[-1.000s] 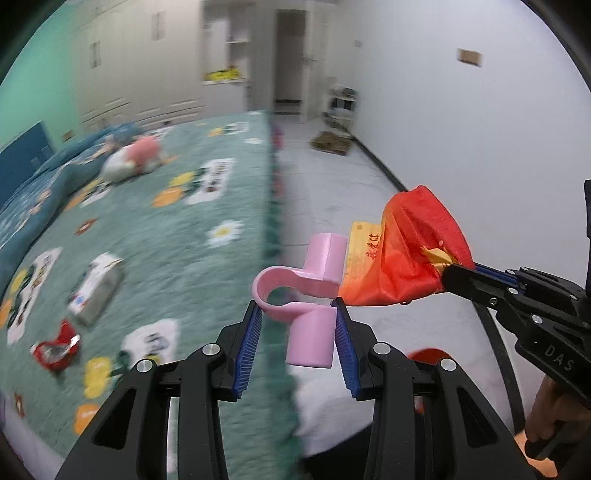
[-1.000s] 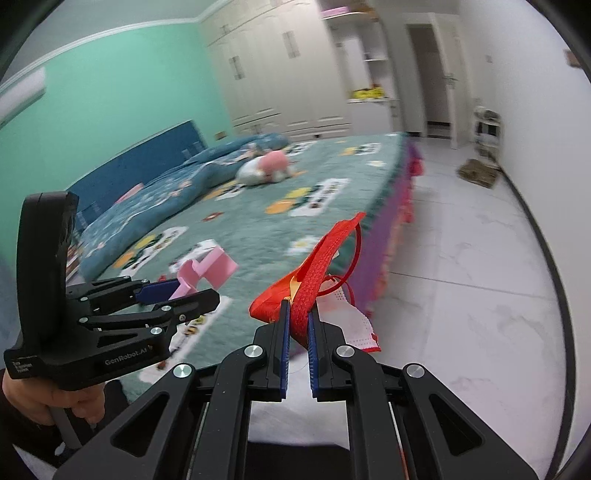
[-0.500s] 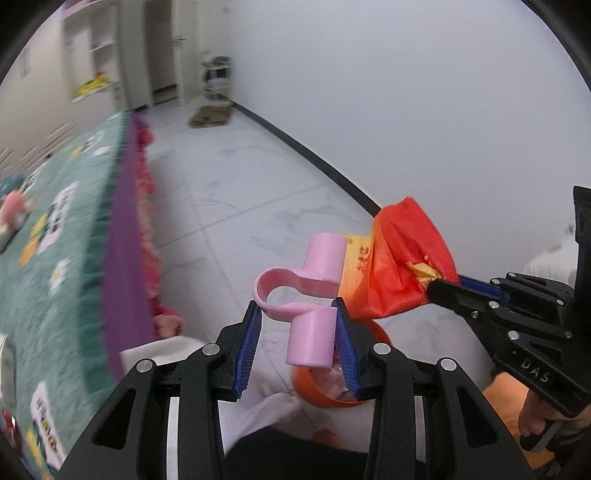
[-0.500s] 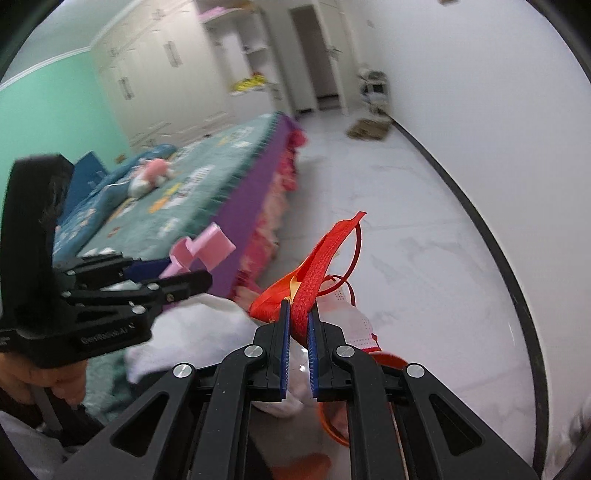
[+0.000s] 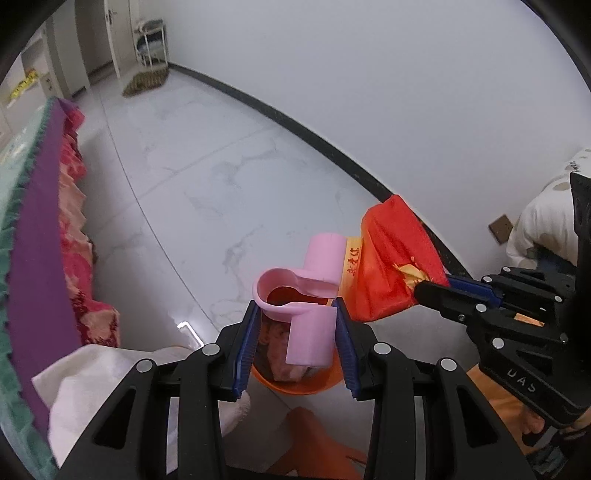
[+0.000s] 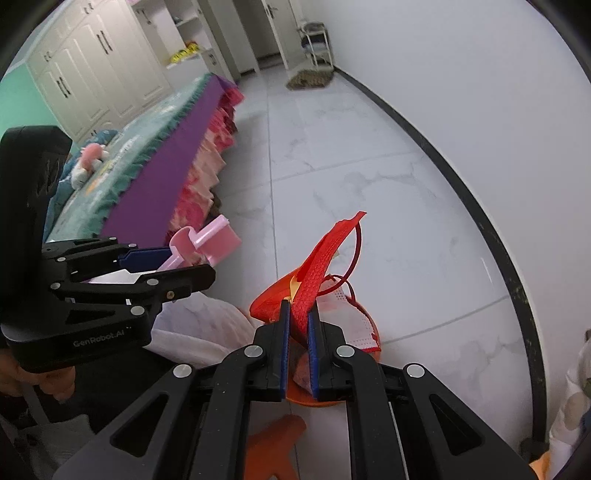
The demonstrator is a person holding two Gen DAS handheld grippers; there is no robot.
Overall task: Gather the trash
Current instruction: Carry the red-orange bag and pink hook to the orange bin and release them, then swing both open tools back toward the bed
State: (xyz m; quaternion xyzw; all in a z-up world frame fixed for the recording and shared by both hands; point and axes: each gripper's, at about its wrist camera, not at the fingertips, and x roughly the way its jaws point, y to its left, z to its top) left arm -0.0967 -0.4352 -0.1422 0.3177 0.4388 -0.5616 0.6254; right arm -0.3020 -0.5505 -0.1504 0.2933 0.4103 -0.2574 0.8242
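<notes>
A: What writing can you read?

B: "GenRobot.AI" on your left gripper (image 6: 177,264), "DAS" on your right gripper (image 5: 430,291).

A: What are they gripping?

B: Left is clamped on the pink plastic piece (image 5: 310,325); right is pinched on the red bag (image 6: 317,273), mask dangling. Both hang over the orange bin (image 5: 295,386) at 6 o'clock, crumpled trash inside.

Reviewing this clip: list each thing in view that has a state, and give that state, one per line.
left hand-held gripper: shut on pink plastic piece
pink plastic piece: held above the bin
right hand-held gripper: shut on red bag
red bag: crumpled, held in the air
orange bin: on the floor, open, trash inside
door: looks shut
</notes>
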